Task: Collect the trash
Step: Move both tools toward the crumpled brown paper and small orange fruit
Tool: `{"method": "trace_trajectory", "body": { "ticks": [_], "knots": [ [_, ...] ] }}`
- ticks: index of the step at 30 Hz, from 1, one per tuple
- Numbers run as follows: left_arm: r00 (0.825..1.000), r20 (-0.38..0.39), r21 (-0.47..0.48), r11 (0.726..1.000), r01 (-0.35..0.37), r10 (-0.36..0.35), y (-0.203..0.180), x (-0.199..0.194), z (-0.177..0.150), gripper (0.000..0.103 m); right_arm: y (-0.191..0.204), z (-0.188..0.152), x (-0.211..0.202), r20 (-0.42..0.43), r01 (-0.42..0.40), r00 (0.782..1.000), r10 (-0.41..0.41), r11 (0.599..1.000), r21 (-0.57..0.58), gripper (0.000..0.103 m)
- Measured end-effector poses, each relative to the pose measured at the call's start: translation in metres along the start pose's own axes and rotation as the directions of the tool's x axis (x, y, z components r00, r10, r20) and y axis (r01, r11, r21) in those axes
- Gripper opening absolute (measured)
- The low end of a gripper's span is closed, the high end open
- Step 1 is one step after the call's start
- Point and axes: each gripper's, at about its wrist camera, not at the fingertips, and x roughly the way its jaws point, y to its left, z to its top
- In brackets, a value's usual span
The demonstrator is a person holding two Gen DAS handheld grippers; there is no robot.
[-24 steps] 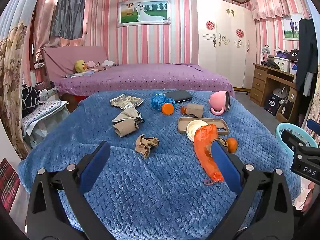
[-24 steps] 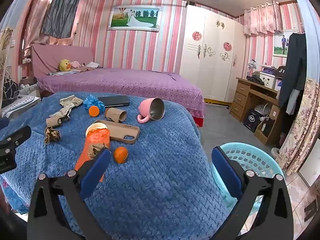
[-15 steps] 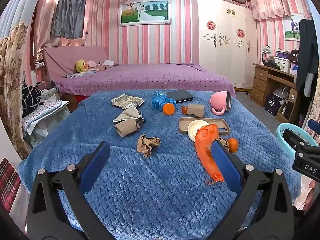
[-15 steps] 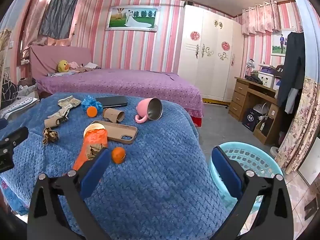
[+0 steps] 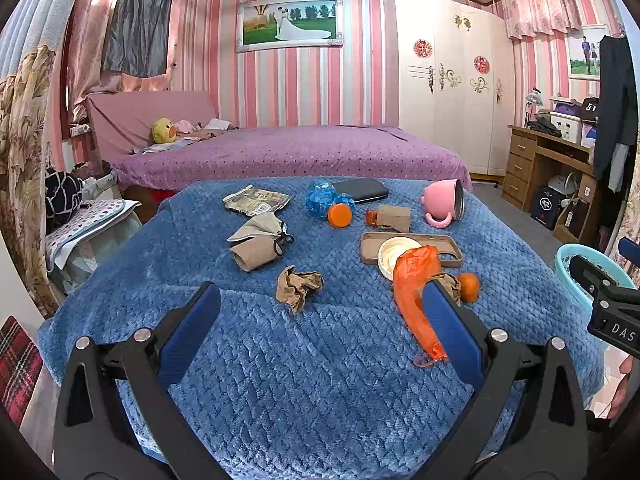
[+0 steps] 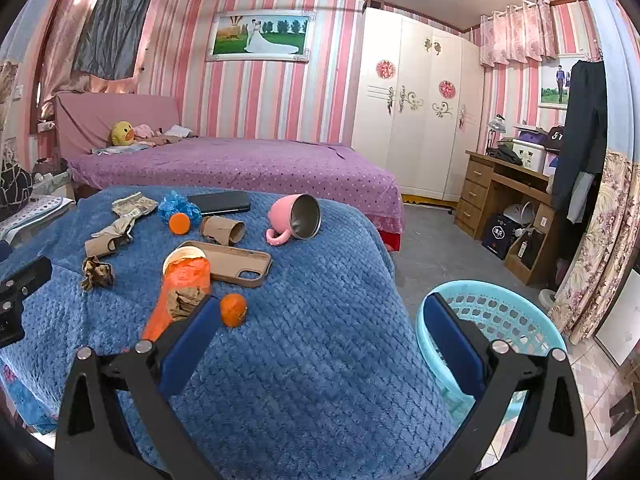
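Trash lies on a blue blanket (image 5: 312,368): a crumpled brown paper ball (image 5: 298,286), an orange plastic bag (image 5: 414,280), a cardboard tube with grey cloth (image 5: 258,246), a flattened wrapper (image 5: 256,200), blue crumpled plastic (image 5: 320,198) and an orange cap (image 5: 339,214). A turquoise basket (image 6: 492,328) stands on the floor at the right. My left gripper (image 5: 320,316) is open and empty, just short of the paper ball. My right gripper (image 6: 320,328) is open and empty, between the orange bag (image 6: 180,292) and the basket.
A pink mug (image 5: 444,202) lies on its side beside a black phone (image 5: 362,190). A tan phone case (image 5: 412,246) holds a white lid. A small orange fruit (image 6: 233,310) sits by the bag. A purple bed (image 5: 288,152) and wooden desk (image 6: 508,200) stand behind.
Both grippers have drifted slightly; the scene has shifted a little in both views. Nothing was taken hold of and the jaws have stayed open.
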Motion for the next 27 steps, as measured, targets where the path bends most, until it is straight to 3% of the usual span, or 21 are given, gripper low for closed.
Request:
{"method": "trace_trajectory", "body": {
  "ticks": [27],
  "knots": [
    [1.0, -0.03, -0.007, 1.0, -0.008, 0.008, 0.005, 0.009, -0.0043, 0.098, 0.0006, -0.0039, 0.0049, -0.004, 0.018, 1.0, -0.018, 1.0, 0.005, 0.099]
  ]
}}
